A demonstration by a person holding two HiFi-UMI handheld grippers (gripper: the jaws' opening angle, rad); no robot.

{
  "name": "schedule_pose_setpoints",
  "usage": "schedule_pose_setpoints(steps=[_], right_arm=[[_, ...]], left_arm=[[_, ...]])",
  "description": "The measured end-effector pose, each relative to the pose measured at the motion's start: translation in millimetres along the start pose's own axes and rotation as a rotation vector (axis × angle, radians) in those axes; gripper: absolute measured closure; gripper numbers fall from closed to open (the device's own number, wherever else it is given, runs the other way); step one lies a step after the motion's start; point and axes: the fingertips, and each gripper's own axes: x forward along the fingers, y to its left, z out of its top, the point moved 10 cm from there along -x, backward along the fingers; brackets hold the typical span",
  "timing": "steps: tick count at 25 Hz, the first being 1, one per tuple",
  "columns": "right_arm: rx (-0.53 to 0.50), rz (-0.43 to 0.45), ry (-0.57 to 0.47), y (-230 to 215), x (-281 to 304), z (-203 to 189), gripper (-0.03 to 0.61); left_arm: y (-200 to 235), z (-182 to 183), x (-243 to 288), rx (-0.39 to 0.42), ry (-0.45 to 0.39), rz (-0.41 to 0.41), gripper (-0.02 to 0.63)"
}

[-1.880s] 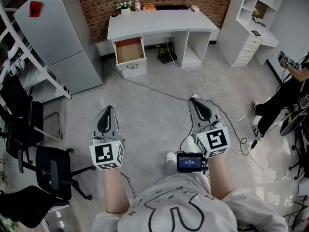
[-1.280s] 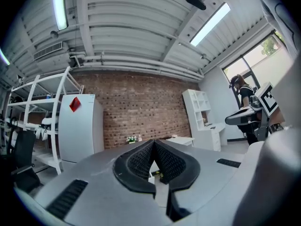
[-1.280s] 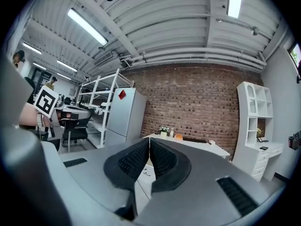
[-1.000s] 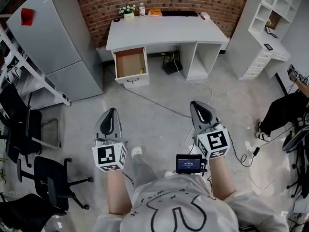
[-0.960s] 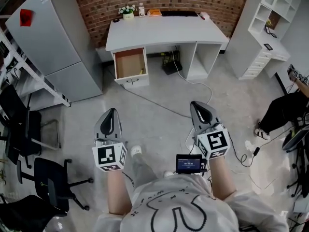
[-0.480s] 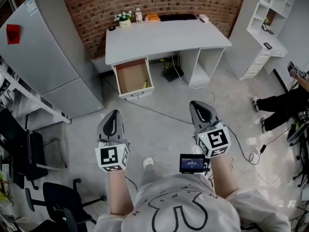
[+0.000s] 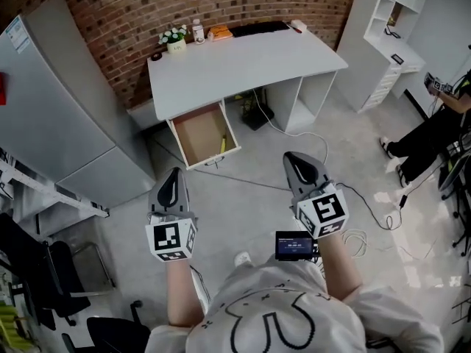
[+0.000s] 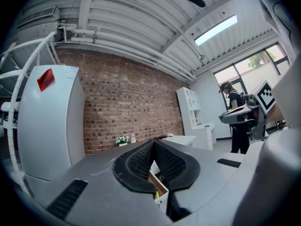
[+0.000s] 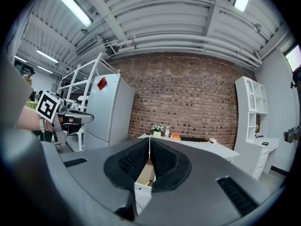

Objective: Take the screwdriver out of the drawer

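A white desk [image 7: 243,57] stands against the brick wall, and its left drawer [image 7: 200,134] is pulled open. A yellow-handled screwdriver [image 7: 223,145] lies inside along the drawer's right side. My left gripper [image 7: 171,179] is shut and empty, held level over the floor short of the drawer. My right gripper [image 7: 296,161] is also shut with nothing in it, level, to the right of the drawer. In the left gripper view the drawer [image 8: 159,188] shows just past the closed jaws. In the right gripper view the drawer [image 9: 144,175] and the screwdriver [image 9: 147,183] sit behind the jaws.
A grey fridge [image 7: 51,101] stands left of the desk. White shelving [image 7: 383,43] is at the right, with a seated person [image 7: 434,134] beyond. Cables [image 7: 294,142] trail over the floor. Black chairs [image 7: 51,285] stand at the lower left. A flower pot [image 7: 174,39] and bottle [image 7: 198,30] sit on the desk.
The desk and open drawer have come nearer and shifted in the head view as I walk toward them. Both grippers stay shut and level in front of me.
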Motion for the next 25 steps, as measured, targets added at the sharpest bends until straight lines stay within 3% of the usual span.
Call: schedule_pose_setpoints(steps=[8, 16, 25], right_arm=[[0.010, -0.065, 0.079, -6.7, 23.2, -12.6, 0.557], [0.035, -0.098, 0.083, -36.1, 64.8, -24.7, 0.557], [0.049, -0.096, 0.074, -103.3, 145.0, -43.5, 0.557]], left_arm=[[17.3, -26.3, 49.2, -0.052, 0.041, -0.065, 0.600], [22.3, -39.9, 105.9, -0.054, 0.072, -0.102, 0.600], [26.4, -48.1, 206.3, -0.031, 0.095, -0.100, 0.600]])
